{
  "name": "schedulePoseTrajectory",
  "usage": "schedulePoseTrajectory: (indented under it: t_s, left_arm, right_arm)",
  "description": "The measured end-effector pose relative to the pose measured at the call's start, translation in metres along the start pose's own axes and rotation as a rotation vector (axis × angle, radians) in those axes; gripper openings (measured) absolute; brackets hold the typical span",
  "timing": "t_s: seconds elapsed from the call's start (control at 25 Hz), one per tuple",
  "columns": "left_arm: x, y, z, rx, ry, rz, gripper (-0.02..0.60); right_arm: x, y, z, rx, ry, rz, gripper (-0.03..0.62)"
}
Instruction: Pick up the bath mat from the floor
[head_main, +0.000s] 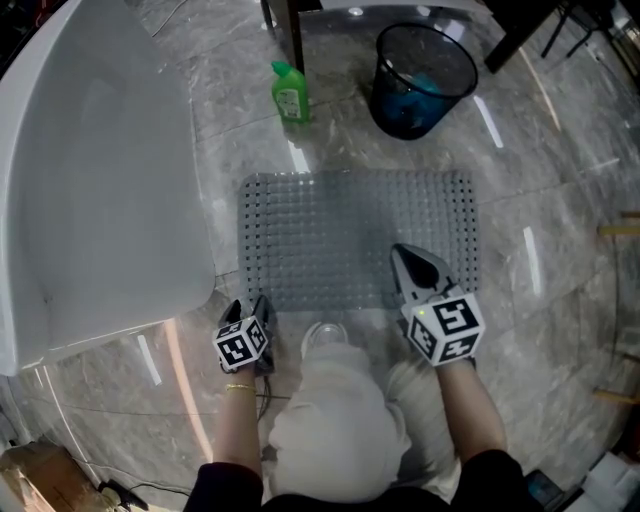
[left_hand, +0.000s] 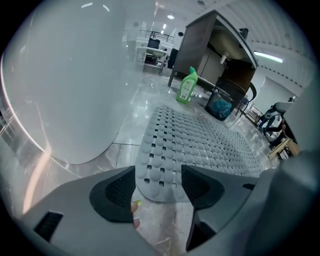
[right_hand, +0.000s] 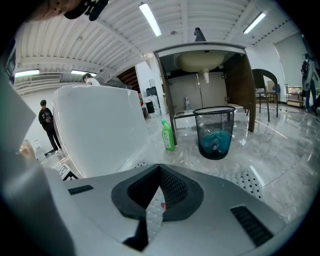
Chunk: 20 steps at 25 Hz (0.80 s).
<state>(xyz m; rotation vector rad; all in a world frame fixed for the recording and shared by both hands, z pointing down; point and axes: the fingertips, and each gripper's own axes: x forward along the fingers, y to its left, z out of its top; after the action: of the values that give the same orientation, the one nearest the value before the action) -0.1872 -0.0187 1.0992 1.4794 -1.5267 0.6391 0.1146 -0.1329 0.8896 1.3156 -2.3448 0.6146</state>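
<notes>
Bath mat (head_main: 350, 235): grey, rubbery-looking, rectangular with rounded corners, studded with rows of round bumps and edged with small punched holes; flat on the floor (head_main: 560, 250) of glossy, grey-veined marble tile. Left tool (left_hand: 159, 187) at the mat's near left corner, jaws spread wide, black cross-hatched pads to either side of the rounded corner, not closed on it. Right tool (head_main: 405, 257) over the mat's near right part, smooth grey jaws drawn together to a point, only a thin strip of bumpy mat showing through the slit behind the tips; no telling whether any of the mat is pinched there. Marker cubes (head_main: 243, 343) with black-and-white squares on the backs of both tools. Just off the mat's near edge, a white shoe toe (head_main: 325, 335) and cream trouser knees (head_main: 335, 410). Along the mat's left side, the smooth, curved white wall of a bathtub (head_main: 90, 180). Beyond the mat's far edge, an upright green plastic bottle (head_main: 290, 92) toward the left and a round black wire-mesh wastebasket (head_main: 425, 75) with something blue inside toward the right, both apart from the mat.
</notes>
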Motion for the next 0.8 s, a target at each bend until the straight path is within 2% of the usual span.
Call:
schedulePoseTrajectory:
  t_s: [0.2, 0.8]
  left_arm:
    - [0.011, 0.004, -0.016, 0.008, 0.042, 0.017, 0.288]
    - [0.037, 0.014, -0.017, -0.013, 0.057, 0.037, 0.288]
  right_arm:
    - [-0.003, 0.001, 0.002, -0.002, -0.006, 0.008, 0.011]
    - [-0.003, 0.005, 0.002, -0.028, -0.001, 0.009, 0.011]
